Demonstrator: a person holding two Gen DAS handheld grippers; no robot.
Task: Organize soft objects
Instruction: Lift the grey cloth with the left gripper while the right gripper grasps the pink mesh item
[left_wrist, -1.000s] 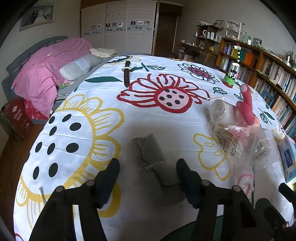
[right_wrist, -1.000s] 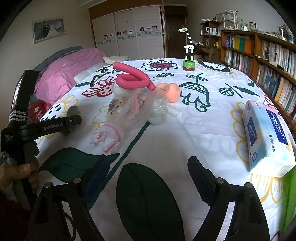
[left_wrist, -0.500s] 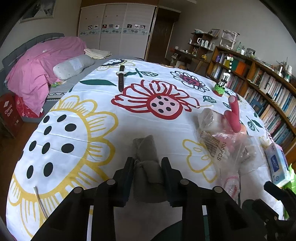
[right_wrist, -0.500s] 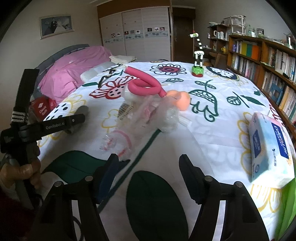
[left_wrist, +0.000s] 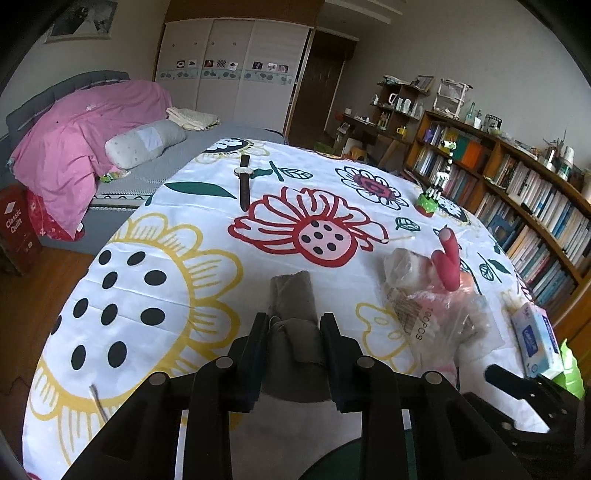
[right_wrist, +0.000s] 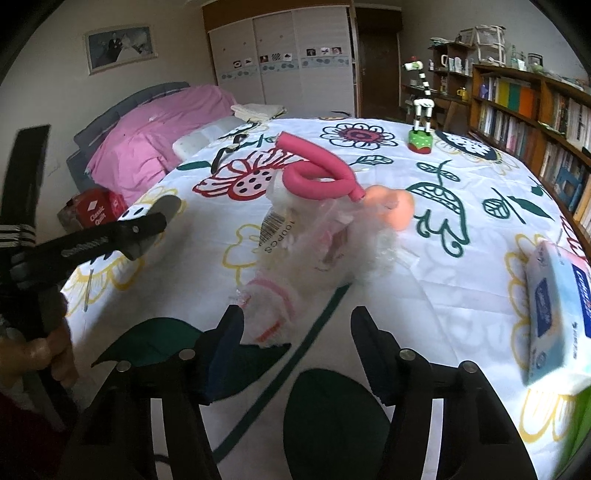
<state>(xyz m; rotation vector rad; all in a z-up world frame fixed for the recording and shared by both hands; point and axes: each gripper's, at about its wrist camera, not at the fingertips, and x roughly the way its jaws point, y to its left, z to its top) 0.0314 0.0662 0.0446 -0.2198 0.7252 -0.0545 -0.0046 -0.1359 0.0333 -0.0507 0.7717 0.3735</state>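
- My left claw (left_wrist: 293, 341) is clenched on the grey folded cloth (left_wrist: 293, 314), pinched at its near end so the free end lies on the flowered tablecloth (left_wrist: 177, 229).
- My right claw (right_wrist: 295, 338) stands released; its jaws have just been narrowing with only the crinkled edge of the plastic bag (right_wrist: 314, 254) near the left finger, nothing gripped. I judge it is lining up for that bag.
- Just beyond, the pink foam roller (right_wrist: 314, 177) rests on the bag, with a peach-coloured soft ball (right_wrist: 389, 206) touching behind.
- The tissue pack (right_wrist: 557, 314) lies off to the right edge.
- Farther back stand the zebra figurine (right_wrist: 421, 122) and a wristwatch (left_wrist: 244, 181), hard things left aside.
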